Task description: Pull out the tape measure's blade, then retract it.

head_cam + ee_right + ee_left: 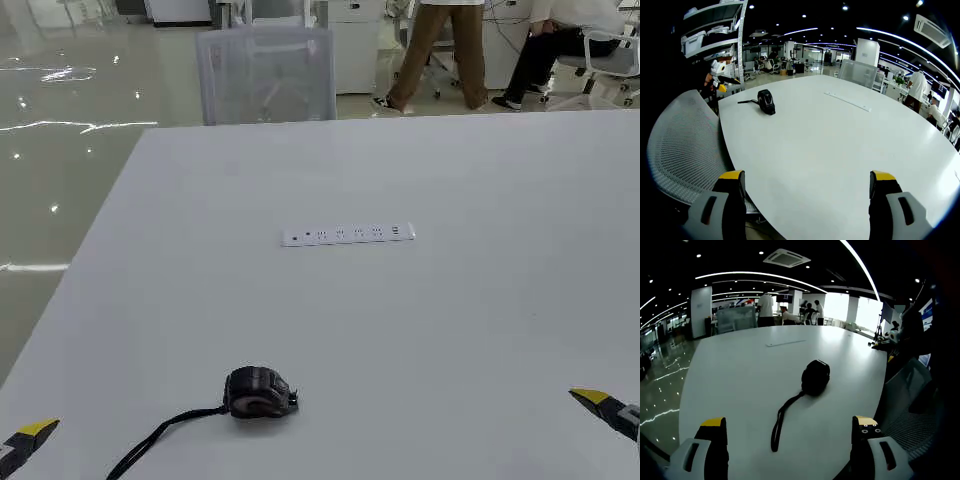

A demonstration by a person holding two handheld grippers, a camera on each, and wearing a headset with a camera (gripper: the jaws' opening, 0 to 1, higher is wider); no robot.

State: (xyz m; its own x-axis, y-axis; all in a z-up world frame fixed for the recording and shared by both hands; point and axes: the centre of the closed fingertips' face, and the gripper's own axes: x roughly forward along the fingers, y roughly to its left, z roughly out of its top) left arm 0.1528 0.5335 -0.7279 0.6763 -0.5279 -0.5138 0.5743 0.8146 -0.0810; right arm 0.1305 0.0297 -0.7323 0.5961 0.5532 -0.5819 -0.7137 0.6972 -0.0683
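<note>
While my left fingers point(714, 423) and right fingers point(732, 176) gaped wide and empty, the tape measure point(258, 392) lay loose on the tabletop point(420, 330) near the left pair, likely, I judged, to skid if nudged.

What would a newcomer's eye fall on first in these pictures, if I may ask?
The black tape measure stands out first, lying alone near the front edge of the wide white table, its strap trailing toward the left gripper. Farther back at mid-table lies a white power strip. Both the left gripper and the right gripper hang open at the near edge, apart from the tape measure.
</note>
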